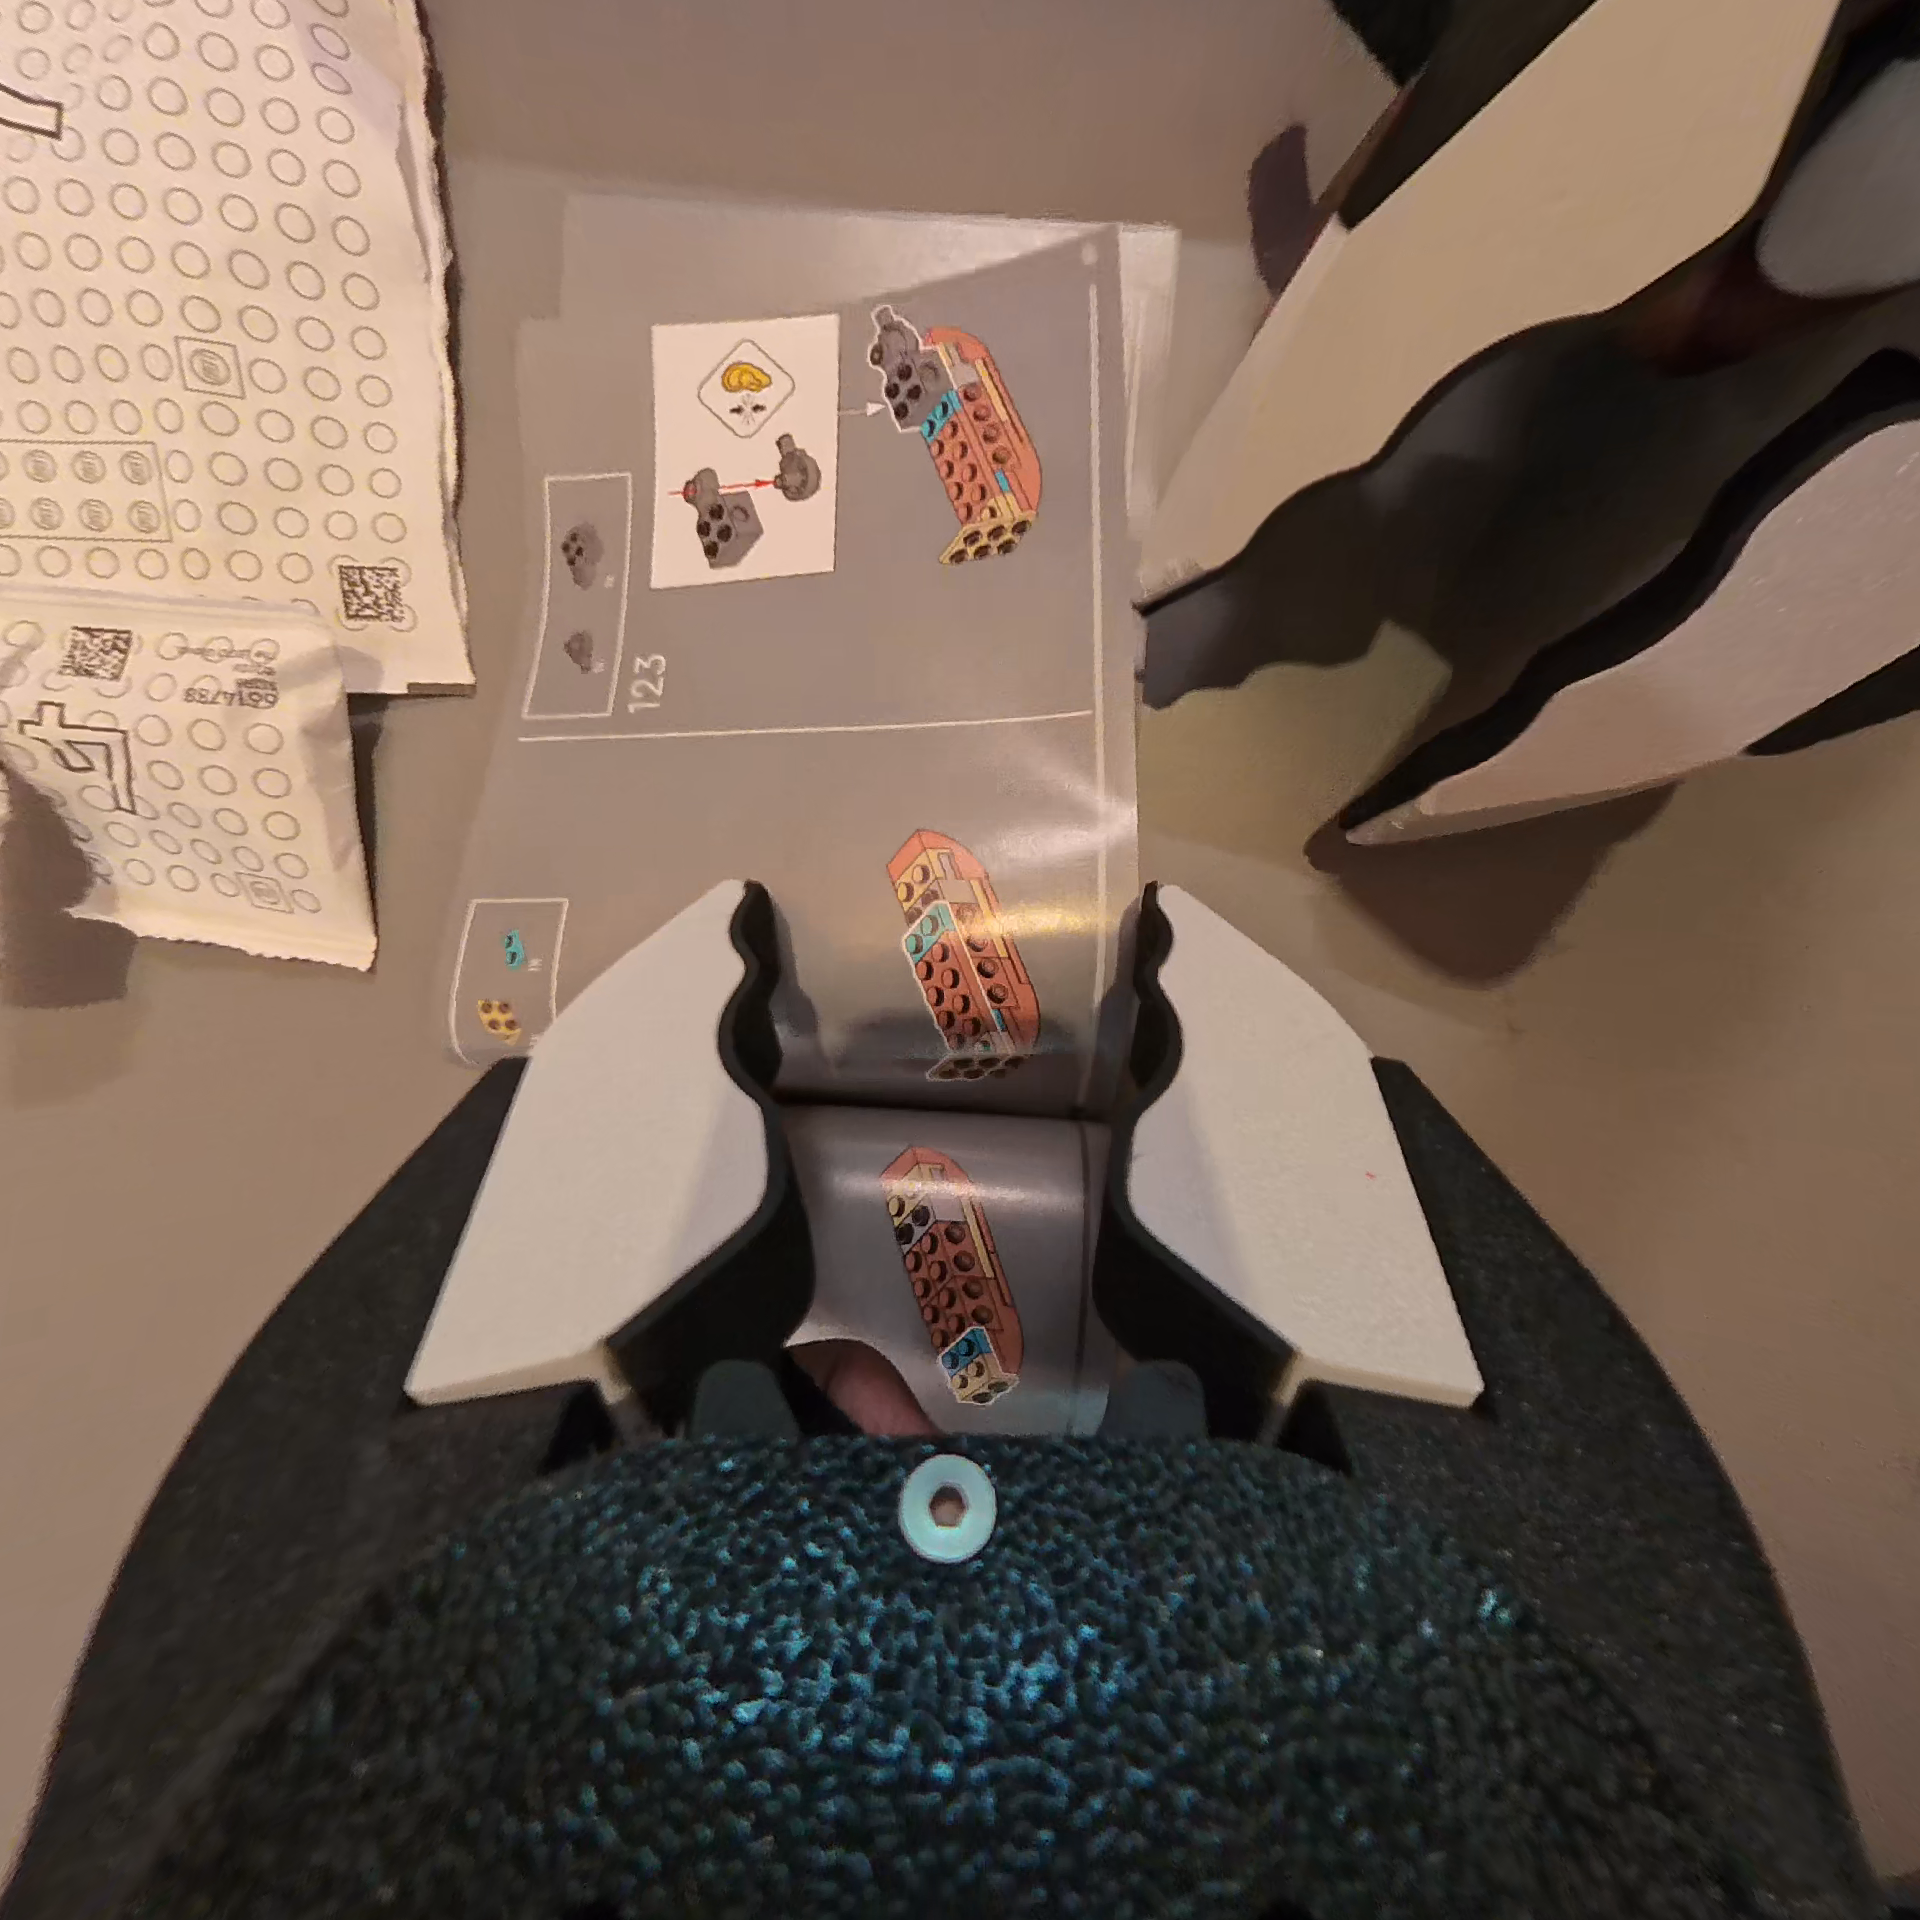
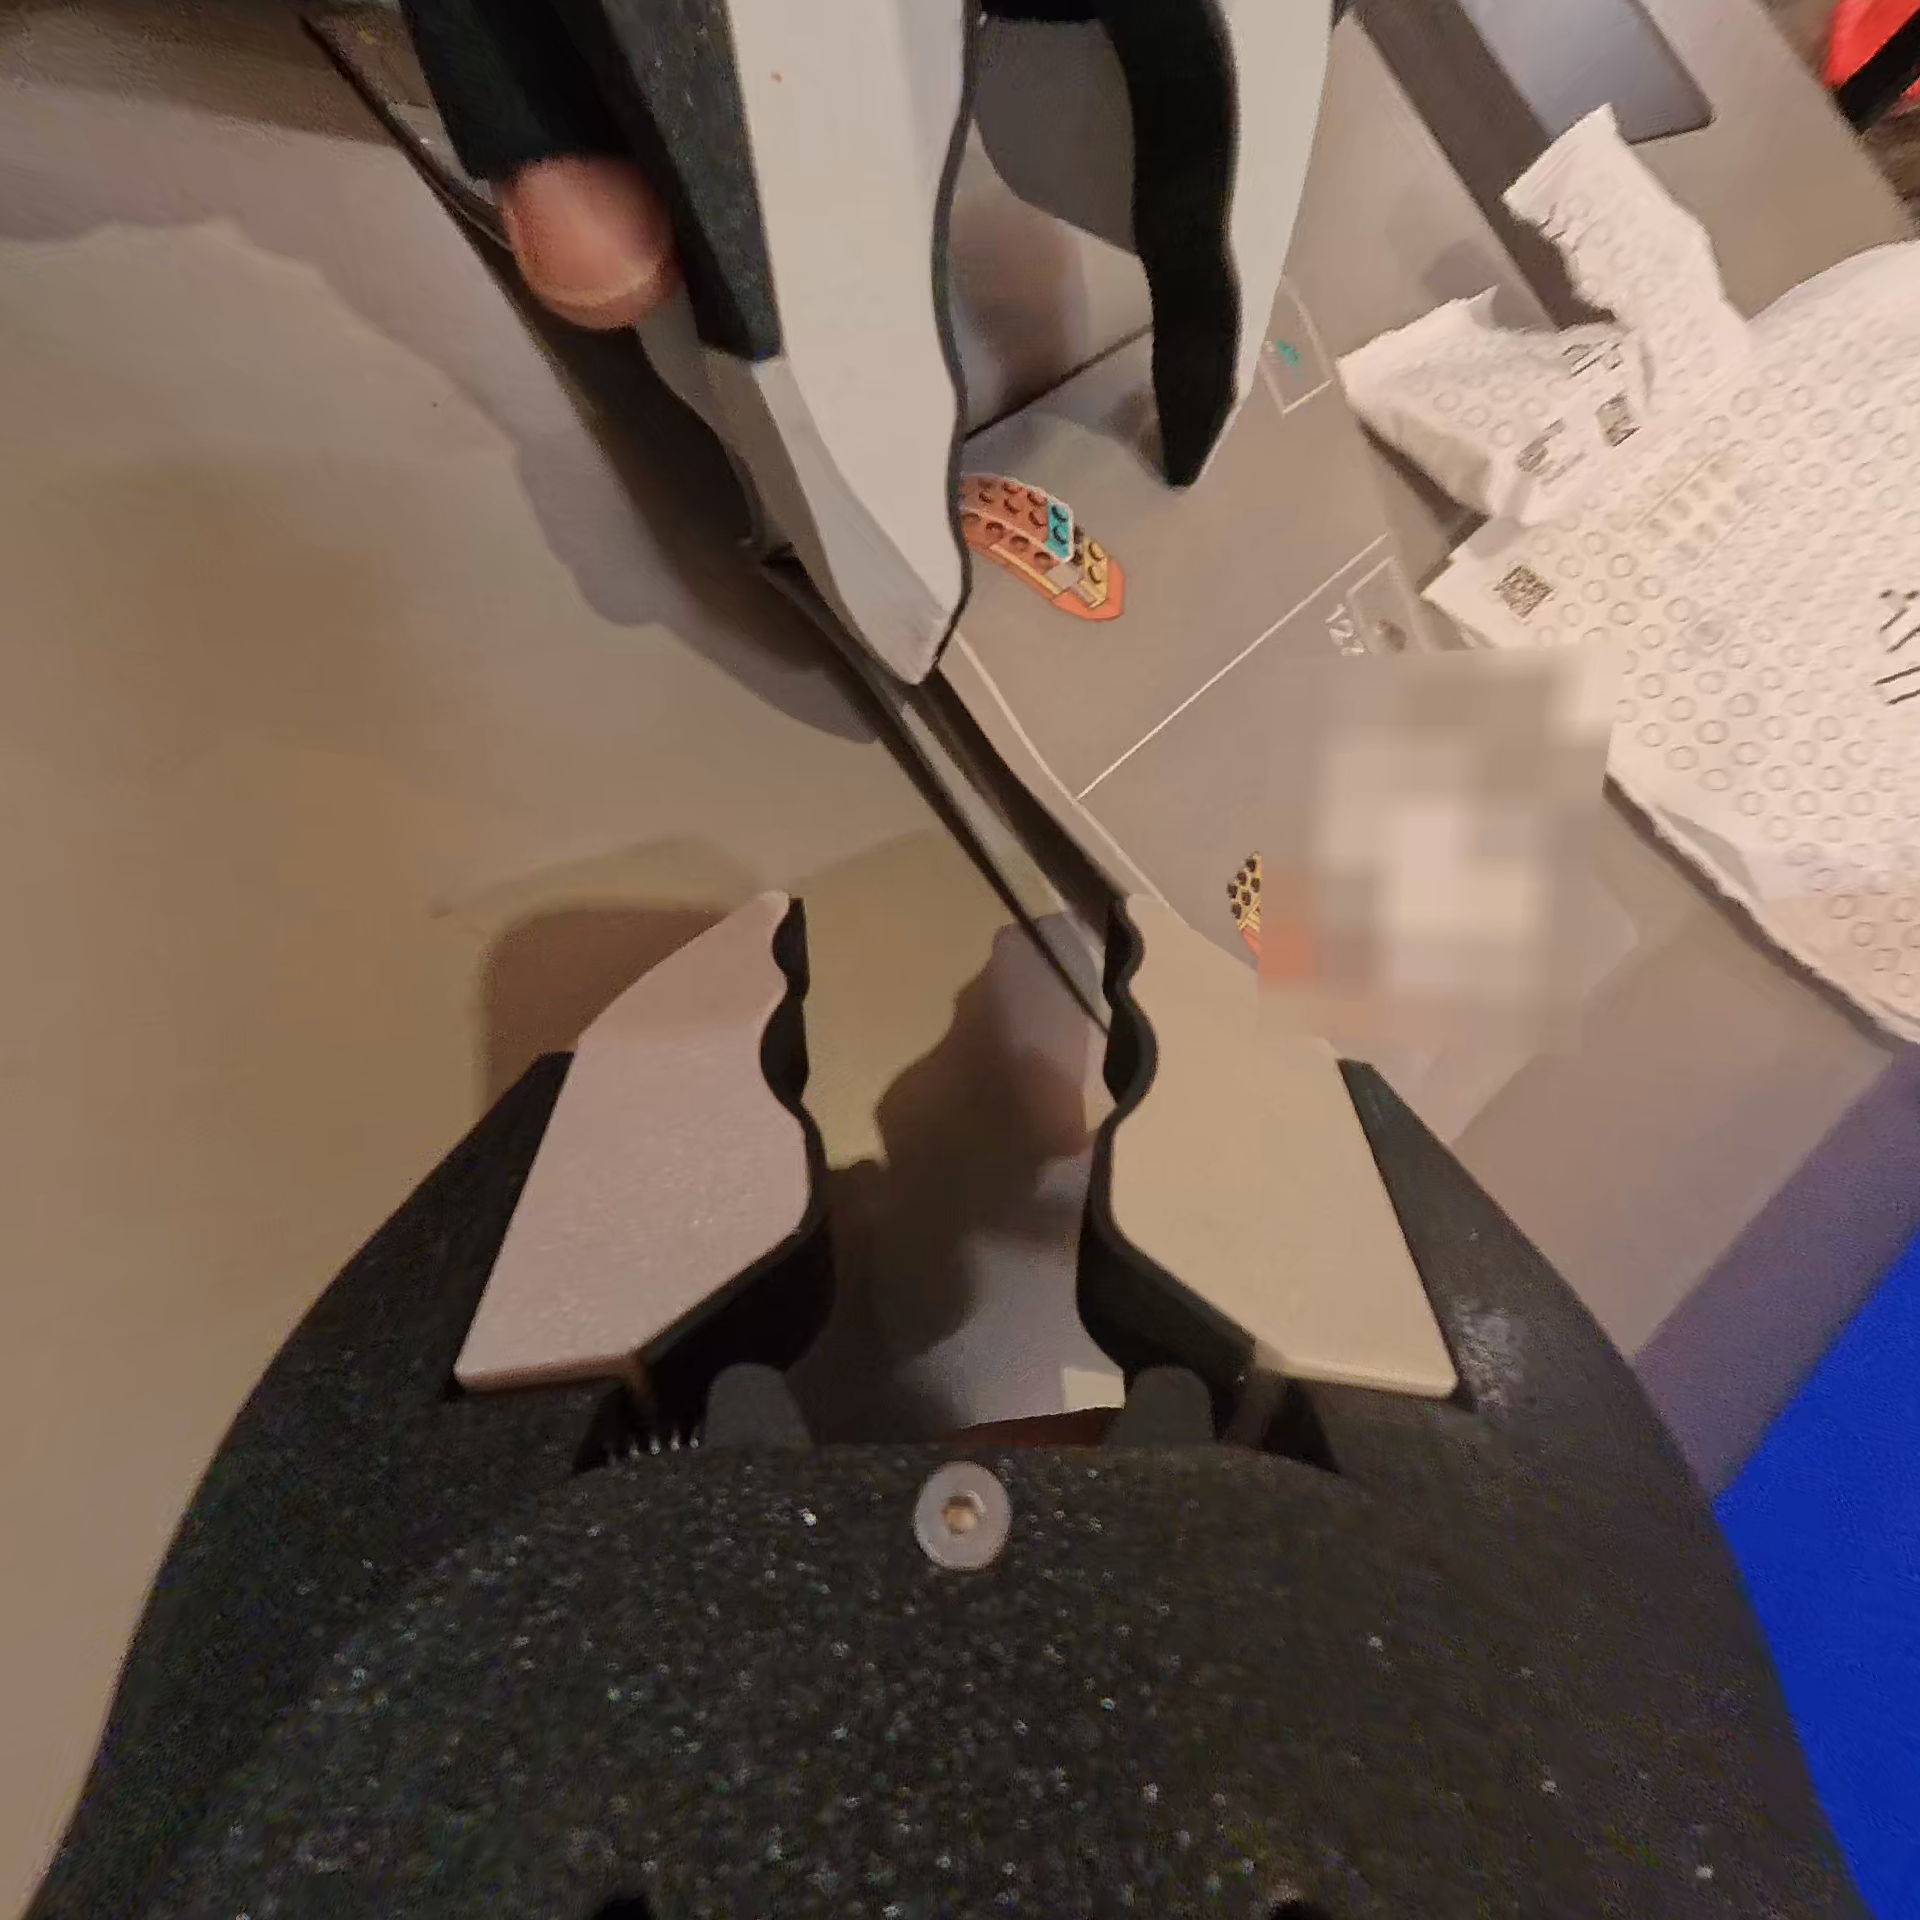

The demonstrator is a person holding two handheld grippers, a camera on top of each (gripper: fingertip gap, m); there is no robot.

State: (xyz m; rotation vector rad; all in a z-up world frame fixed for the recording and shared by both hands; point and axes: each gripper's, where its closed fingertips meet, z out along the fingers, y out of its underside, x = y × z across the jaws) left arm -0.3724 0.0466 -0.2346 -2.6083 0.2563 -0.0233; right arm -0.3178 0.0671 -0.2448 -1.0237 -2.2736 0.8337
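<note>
Lying at far left: two torn white paper bags (image 1: pixel 208 364) printed with rings, flat on the beige surface (image 1: pixel 1558 1091), the smaller one overlapping the lower edge of the larger.

Booklet: grey building-instruction booklet (image 1: pixel 831 644) at centre of the left wrist view, just beside the bags, open on the surface, showing drawings of a brown brick assembly; near page bent upward in a fold low in the frame.

Left gripper (image 1: pixel 951 894): at bottom centre, spread wide above the near end of the booklet, the bent page rising between the two fingers. Left finger (image 1: pixel 665 1039) covering part of the page, right finger close to the page's right edge. No squeeze on the paper visible, so gripping nothing.

Right gripper (image 2: pixel 958 904): at upper right of the left wrist view, well off the booklet's right edge, tilted down toward the surface. Fairly wide in its own view, with bare surface and shadow between the fingers. Booklet's stacked page edges running diagonally down to the right fingertip (image 2: pixel 1127 966), seemingly touching it; other finger clear of everything, nothing clamped.

Fingertip: a person's fingertip (image 2: pixel 592 244) at upper left of the right wrist view, beside the left gripper's body.

Far right: blue patch (image 2: pixel 1829 1351) beyond the surface edge at lower right.
</note>
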